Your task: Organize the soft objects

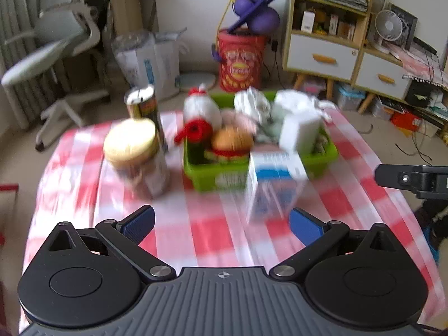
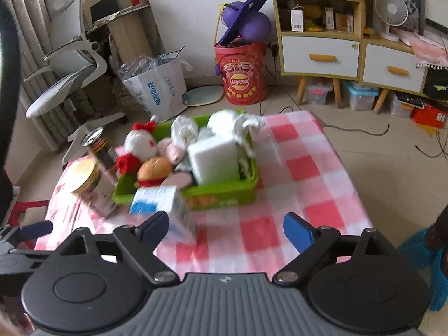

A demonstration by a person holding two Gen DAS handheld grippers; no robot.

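A green basket (image 1: 212, 176) (image 2: 224, 193) stands on the red-and-white checked table. It holds a white plush doll with red bow (image 1: 200, 109) (image 2: 140, 142), a plush burger (image 1: 231, 140) (image 2: 154, 169), a white sponge block (image 1: 301, 131) (image 2: 214, 159), white cloths (image 1: 252, 103) (image 2: 246, 126) and a pink soft toy (image 2: 173, 149). My left gripper (image 1: 222, 224) is open and empty, above the table in front of the basket. My right gripper (image 2: 225, 225) is open and empty, near the table's front.
A blue-and-white carton (image 1: 273, 179) (image 2: 165, 210) stands in front of the basket. A jar with a gold lid (image 1: 134, 154) (image 2: 89, 184) and a tall can (image 1: 142, 106) (image 2: 102, 148) stand left of it. Chair, red bin and shelves lie beyond.
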